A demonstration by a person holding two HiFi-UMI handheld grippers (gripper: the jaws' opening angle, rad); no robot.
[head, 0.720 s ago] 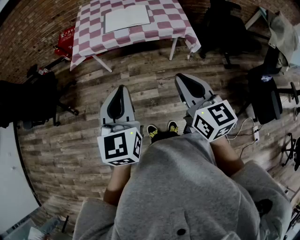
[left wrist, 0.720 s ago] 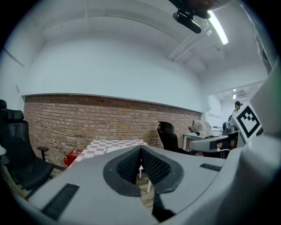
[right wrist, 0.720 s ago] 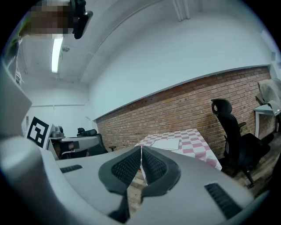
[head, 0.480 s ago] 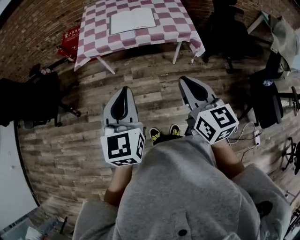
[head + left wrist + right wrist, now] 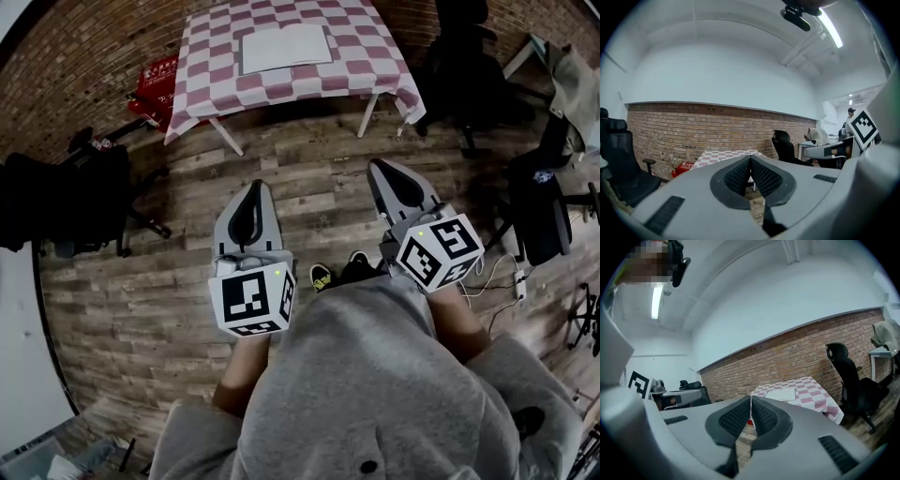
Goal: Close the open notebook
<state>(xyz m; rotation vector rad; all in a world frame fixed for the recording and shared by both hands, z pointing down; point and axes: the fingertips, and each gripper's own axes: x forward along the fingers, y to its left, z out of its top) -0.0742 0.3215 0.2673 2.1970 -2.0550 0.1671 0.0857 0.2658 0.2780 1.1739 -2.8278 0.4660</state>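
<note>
- Open notebook (image 5: 286,47) — lies flat, white pages up, on the table (image 5: 375,70) with the red-and-white checked cloth, at the top of the head view, towards the table's far side.
- Left gripper (image 5: 254,186) — held low over the wooden floor (image 5: 131,300), just in front of the person's grey sweater (image 5: 375,375). Its tip points towards the table but is well apart from it. In the left gripper view the ribbed pads meet at the tip, with nothing between them.
- Right gripper (image 5: 379,167) — beside the left one and level with it, also aimed at the table and well short of it. In the right gripper view the jaws are pressed together and empty; the notebook shows beyond the tip and slightly to its right, on the checked cloth.
- Gap between grippers and notebook — a stretch of bare floor and the table's near edge separate them; neither gripper touches the table or the notebook.
- Surroundings — a red crate (image 5: 155,80) left of the table, a black office chair (image 5: 459,56) to its right, and a brick wall (image 5: 797,357) behind.
</note>
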